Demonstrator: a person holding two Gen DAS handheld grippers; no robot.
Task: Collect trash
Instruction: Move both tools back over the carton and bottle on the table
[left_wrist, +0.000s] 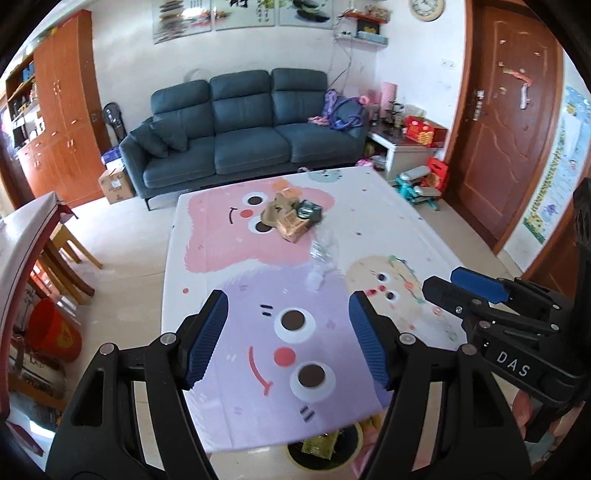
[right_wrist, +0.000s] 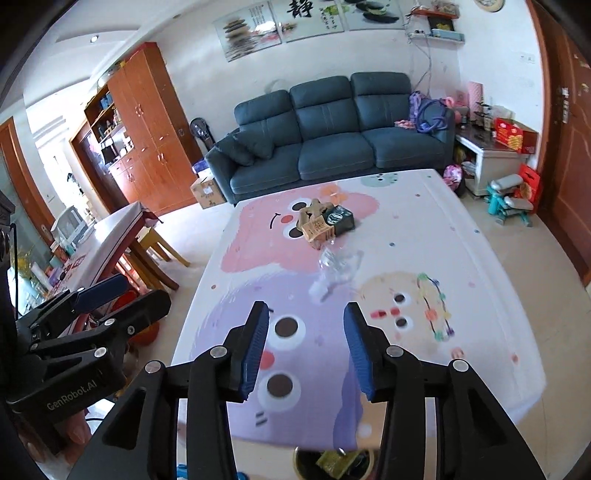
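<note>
A cartoon-print play mat covers the floor. On its far pink part lies a pile of trash: a crumpled brown paper carton and a dark green packet. A clear plastic bottle lies nearer, mid-mat. My left gripper hovers open above the purple part, empty. My right gripper is open too and empty, short of the bottle. Each gripper shows at the other view's edge. A black bin with wrappers sits below the mat's near edge.
A blue sofa stands behind the mat. A wooden table with stools is at left, a cardboard box, a red bucket, a white cabinet and a toy at right, near a brown door.
</note>
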